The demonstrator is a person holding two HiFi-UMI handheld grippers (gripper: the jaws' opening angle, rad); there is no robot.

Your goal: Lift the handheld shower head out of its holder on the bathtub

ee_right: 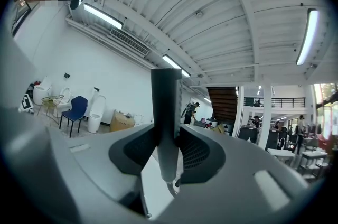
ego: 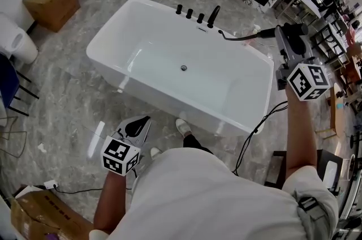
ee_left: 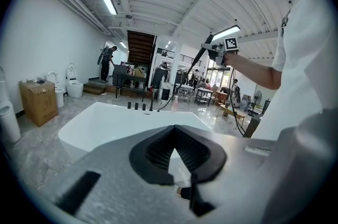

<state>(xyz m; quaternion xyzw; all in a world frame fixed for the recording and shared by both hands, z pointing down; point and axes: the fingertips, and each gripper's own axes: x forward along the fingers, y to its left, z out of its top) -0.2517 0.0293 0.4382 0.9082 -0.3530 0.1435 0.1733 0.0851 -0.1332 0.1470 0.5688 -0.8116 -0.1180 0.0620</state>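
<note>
The white bathtub fills the middle of the head view. The person's right forearm reaches up past the tub's right end and carries the right gripper roughly level above that corner. The left arm hangs low on the tub's near side, with the left gripper tipped slightly down toward the tub wall.

Only the right gripper view shows the clamp itself. The right gripper has both pads pressed against the grey handle of the shower head, which stands upright between them. The left gripper view shows the left gripper with its tips together and nothing inside. It also shows the shower head raised well above the tub, with the hose running down from it.

In the head view the shower head points from the jaws toward the black fittings on the tub's far rim, and it is clear of them.
</note>
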